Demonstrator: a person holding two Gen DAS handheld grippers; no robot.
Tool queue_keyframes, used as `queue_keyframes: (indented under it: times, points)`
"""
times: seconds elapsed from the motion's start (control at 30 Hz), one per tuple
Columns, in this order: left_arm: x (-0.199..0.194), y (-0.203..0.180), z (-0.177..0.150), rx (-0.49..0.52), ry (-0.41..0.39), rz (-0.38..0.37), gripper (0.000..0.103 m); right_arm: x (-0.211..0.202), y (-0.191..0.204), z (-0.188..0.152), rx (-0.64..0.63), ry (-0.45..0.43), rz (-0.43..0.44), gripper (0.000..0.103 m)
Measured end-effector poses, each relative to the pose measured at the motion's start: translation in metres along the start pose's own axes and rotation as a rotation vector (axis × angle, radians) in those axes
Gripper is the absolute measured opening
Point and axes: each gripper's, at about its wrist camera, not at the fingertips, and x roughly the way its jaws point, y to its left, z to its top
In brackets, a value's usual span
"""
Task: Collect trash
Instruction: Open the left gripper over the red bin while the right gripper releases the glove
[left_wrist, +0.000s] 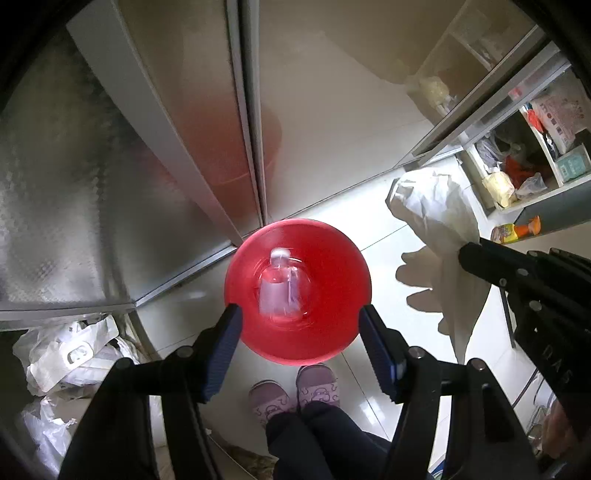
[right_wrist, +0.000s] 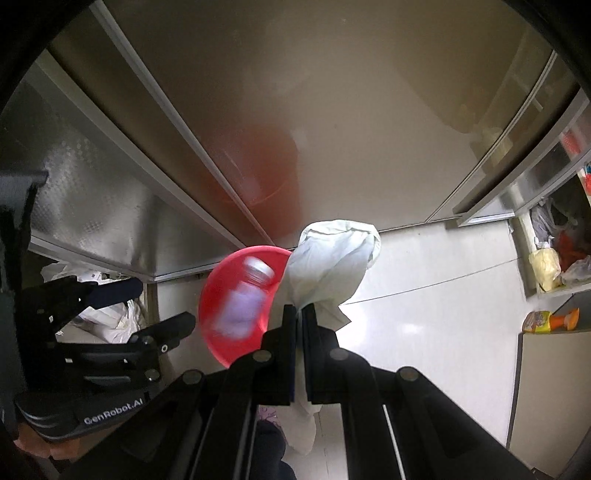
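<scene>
A red bin (left_wrist: 332, 258) stands on the pale tiled floor against a steel cabinet. A clear plastic bottle (left_wrist: 280, 291) with a pale label is blurred inside it. My left gripper (left_wrist: 300, 314) is open and empty above the bin's near rim. My right gripper (right_wrist: 303, 314) is shut on a white cloth-like bag (right_wrist: 332, 262), which hangs just right of the bin (right_wrist: 221, 295). The bottle also shows blurred in the right wrist view (right_wrist: 247, 299). The bag and right gripper show at the right of the left wrist view (left_wrist: 439, 206).
Steel cabinet doors (left_wrist: 184, 129) rise behind the bin. White plastic bags (left_wrist: 70, 354) lie at the left. Shelves with packets (left_wrist: 524, 162) and an orange spray bottle (left_wrist: 517, 230) are at the right. The person's slippered feet (left_wrist: 295, 391) stand just before the bin.
</scene>
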Motion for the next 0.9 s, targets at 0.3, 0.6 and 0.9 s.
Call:
queue_keyframes:
  times: [0.3,0.6,0.9]
  points:
    - [-0.011,0.033,-0.003,-0.129,-0.028,-0.007,0.082,0.009,0.021,0.001,-0.029,-0.003,0.016,0.003]
    - [0.007,0.063,-0.011,-0.156,-0.034,0.084,0.088,0.042,0.036,0.002,-0.07,0.019,0.043,0.003]
    - [0.021,0.08,-0.027,-0.193,-0.016,0.113,0.092,0.072,0.055,-0.01,-0.098,0.067,0.059,0.003]
